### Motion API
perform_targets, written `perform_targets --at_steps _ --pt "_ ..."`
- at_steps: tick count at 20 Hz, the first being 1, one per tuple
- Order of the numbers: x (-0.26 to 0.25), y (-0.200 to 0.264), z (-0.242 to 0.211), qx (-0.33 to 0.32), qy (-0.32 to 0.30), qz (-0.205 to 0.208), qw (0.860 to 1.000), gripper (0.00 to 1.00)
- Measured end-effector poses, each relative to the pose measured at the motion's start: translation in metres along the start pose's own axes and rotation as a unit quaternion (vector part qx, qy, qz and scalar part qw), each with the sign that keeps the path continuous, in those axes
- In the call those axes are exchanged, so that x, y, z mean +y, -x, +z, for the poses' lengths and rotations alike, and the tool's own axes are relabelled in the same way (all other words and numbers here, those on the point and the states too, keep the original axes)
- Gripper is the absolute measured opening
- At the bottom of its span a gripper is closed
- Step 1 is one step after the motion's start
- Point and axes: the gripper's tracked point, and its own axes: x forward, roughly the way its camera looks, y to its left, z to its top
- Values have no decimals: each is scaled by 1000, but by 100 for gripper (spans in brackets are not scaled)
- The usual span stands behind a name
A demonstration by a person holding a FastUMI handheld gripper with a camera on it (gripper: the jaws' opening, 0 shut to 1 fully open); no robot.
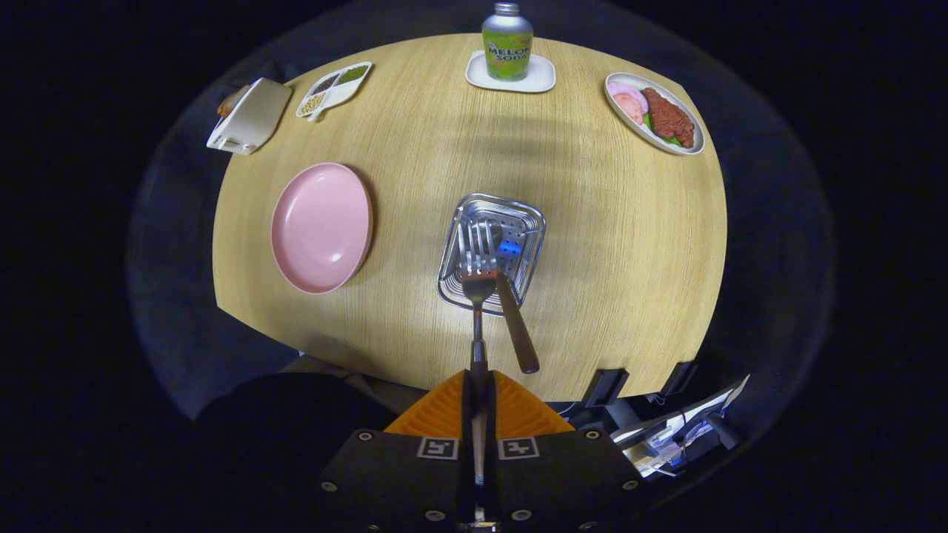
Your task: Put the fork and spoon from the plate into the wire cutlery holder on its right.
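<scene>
We have our tongs (478, 385) clamped on the slim metal handle of the steel fork (478, 285), both fingers pressing it. We hold it lengthwise so the tines lead straight down into the square wire cutlery holder (527, 222) just ahead of us. The wooden-handled spoon (516, 329) already leans in the holder, its handle angled out over the near rim. The round pink plate (322, 226) sits bare to the holder's left on the pale wooden surface (615, 244). By our reckoning, lowering and letting go is all that remains.
</scene>
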Motion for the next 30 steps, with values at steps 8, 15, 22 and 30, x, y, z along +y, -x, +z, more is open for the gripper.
perform_targets --at_steps 8,15,22,30 --pt "-3 -12 19 71 -34 29 997 9" --pt "-2 -11 42 26 -78 38 996 10" --pt "10 25 90 -162 -144 56 975 10" --pt "36 137 131 -428 -144 53 891 15"
